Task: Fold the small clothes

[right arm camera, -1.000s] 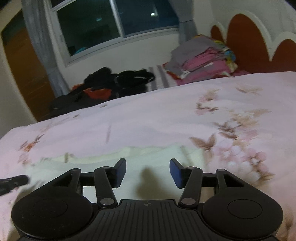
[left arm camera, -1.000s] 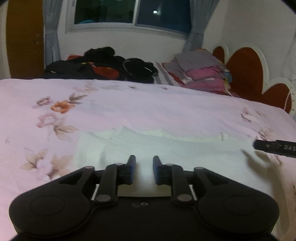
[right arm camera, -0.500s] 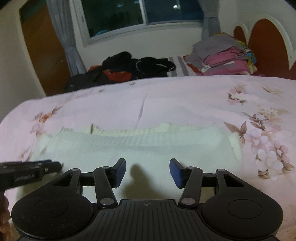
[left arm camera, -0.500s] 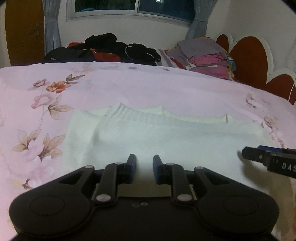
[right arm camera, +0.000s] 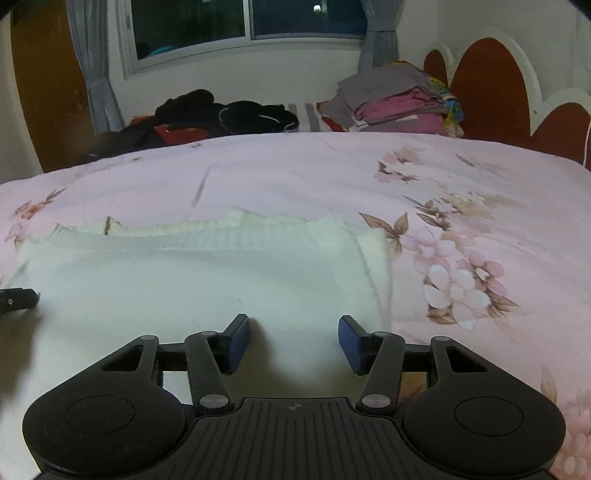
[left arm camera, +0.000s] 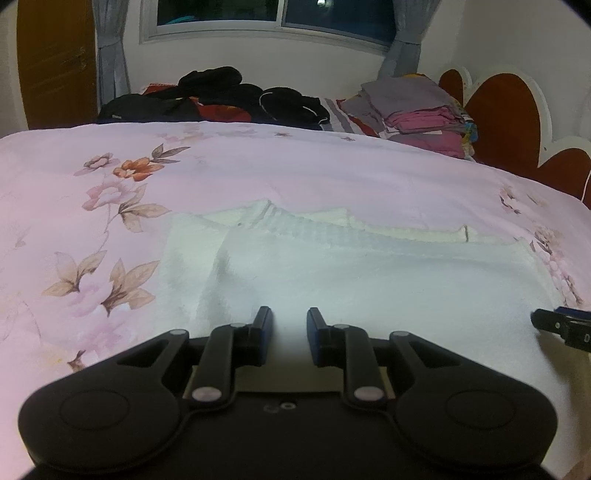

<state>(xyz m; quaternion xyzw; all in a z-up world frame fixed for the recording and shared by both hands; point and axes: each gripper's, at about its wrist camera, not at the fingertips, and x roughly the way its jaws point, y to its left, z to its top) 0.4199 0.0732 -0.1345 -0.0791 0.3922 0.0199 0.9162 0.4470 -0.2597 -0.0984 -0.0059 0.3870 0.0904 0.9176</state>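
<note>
A white knitted garment [left arm camera: 369,273] lies flat on the pink floral bedspread [left arm camera: 258,166], folded into a wide band with a ribbed far edge. My left gripper [left arm camera: 289,328] hovers over its near left part, jaws slightly apart and empty. My right gripper [right arm camera: 293,338] hovers over the garment's [right arm camera: 192,280] near right part, jaws wide open and empty. The right gripper's tip shows at the right edge of the left wrist view [left arm camera: 561,326]; the left gripper's tip shows at the left edge of the right wrist view [right arm camera: 18,299].
A pile of dark clothes [left arm camera: 221,96] lies at the far side of the bed. A stack of folded grey and pink clothes [left arm camera: 417,107] sits by the red headboard [left arm camera: 509,110]. A window [right arm camera: 247,26] and curtains are behind.
Both grippers have risen and pulled back toward me, so more of the garment shows. Both grippers' openings look unchanged.
</note>
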